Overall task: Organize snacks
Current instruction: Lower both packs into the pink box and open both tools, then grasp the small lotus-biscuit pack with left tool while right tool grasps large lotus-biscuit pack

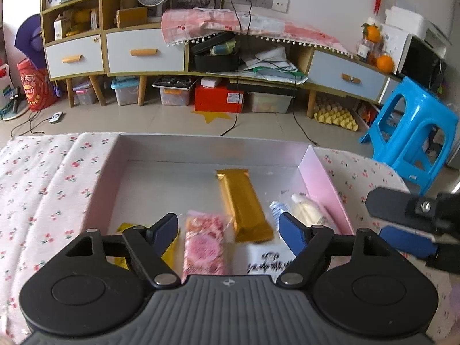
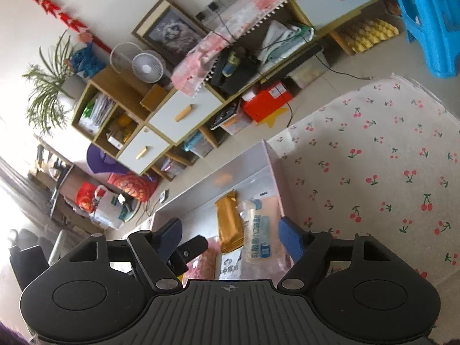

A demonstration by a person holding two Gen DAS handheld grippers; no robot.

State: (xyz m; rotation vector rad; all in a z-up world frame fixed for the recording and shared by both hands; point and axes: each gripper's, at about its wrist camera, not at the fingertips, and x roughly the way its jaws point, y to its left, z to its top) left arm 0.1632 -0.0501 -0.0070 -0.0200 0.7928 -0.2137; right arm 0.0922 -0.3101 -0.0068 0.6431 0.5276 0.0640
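A shallow silver box [image 1: 161,146] sits on the cherry-print cloth [image 1: 37,178]. Inside lie a gold bar packet [image 1: 244,204], a pink round-cake packet [image 1: 204,247], a yellow packet [image 1: 124,227] partly hidden by my left finger, a white packet with black writing [image 1: 266,261] and a clear packet with a pale bun [image 1: 306,210]. My left gripper [image 1: 228,231] is open above the box's near side, holding nothing. My right gripper [image 2: 231,237] is open above the box's right side, over the clear packet [image 2: 257,230] and gold bar [image 2: 228,221]; it shows in the left wrist view [image 1: 402,224].
The box's pink right wall [image 1: 325,184] stands beside bare cloth [image 2: 373,158]. Beyond the table edge are tiled floor, a blue plastic stool [image 1: 414,132], a low cabinet [image 1: 143,51] with drawers, storage bins and a red box [image 1: 218,96].
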